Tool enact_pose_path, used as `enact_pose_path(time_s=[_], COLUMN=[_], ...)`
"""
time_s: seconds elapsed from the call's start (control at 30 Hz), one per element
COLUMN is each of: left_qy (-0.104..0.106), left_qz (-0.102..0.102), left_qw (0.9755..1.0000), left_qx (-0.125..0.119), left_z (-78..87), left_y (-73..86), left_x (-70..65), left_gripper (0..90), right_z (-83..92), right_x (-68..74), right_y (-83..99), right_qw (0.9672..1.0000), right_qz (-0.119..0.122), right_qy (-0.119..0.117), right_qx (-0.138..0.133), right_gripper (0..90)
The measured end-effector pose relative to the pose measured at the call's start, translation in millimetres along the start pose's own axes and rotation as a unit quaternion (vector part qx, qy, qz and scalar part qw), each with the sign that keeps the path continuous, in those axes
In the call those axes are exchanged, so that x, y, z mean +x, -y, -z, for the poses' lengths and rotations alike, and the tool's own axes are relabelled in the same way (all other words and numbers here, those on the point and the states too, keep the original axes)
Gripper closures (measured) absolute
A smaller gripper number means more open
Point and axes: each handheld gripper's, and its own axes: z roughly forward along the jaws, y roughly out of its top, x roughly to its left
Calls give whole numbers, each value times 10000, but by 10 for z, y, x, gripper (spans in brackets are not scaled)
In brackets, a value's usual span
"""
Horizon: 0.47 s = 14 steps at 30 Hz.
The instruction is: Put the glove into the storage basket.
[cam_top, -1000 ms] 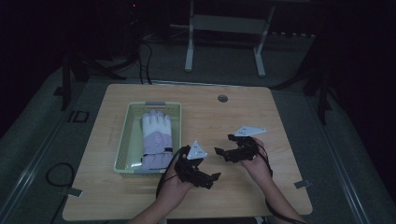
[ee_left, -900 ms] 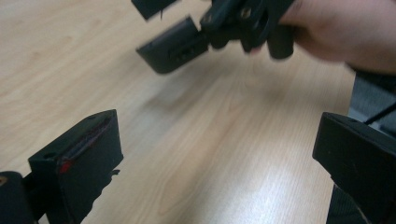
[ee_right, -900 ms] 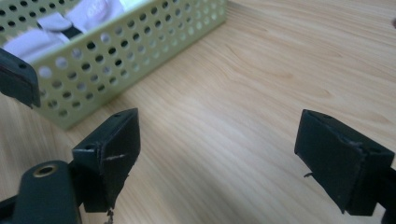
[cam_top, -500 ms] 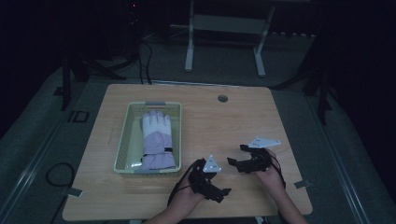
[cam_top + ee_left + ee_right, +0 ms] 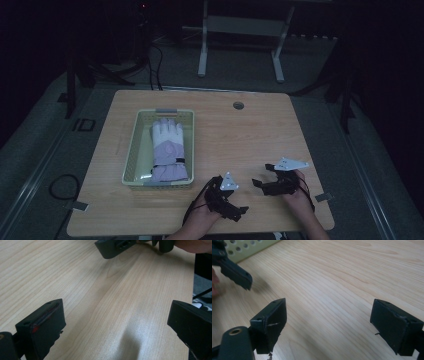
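Presently, high view: left tongs (image 5: 239, 212) and right tongs (image 5: 258, 183) are hovering low over the near edge of the wooden table (image 5: 240, 135), just beside each other, tips pointing toward one another. A white and lilac glove (image 5: 168, 150) is lying flat in the pale green basket (image 5: 131, 150), off to the left of and beyond the left tongs, apart from them.

Left gripper view: left tongs (image 5: 117, 322) are standing wide, jaws gripping nothing, bare table between them; the right tongs (image 5: 117, 247) are showing beyond, near the top edge.

Right gripper view: right tongs (image 5: 329, 320) are likewise gaping wide and holding nothing; the left tongs (image 5: 235, 272) and a basket corner (image 5: 249, 248) are sitting beyond, to the upper left.
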Motion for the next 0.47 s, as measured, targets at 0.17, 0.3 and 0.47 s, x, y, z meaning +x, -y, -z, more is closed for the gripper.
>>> enact_pose_path(time_s=[0.17, 0.3, 0.47], left_qy=[-68, -77, -54], left_qz=[1, -25, -34], left_qw=[9999, 9999, 9999], left_qx=[-81, -99, -108], left_z=[11, 9, 3], left_y=[2, 4, 11], left_x=[0, -14, -22], left_gripper=[16, 17, 16], right_z=[46, 37, 22], right_x=[-4, -7, -6], right_y=[65, 65, 77], right_qw=[9999, 10000, 10000], right_qz=[-30, -34, 21], right_qy=[0, -14, 41], right_qx=[-102, -92, -48], right_gripper=[140, 140, 140])
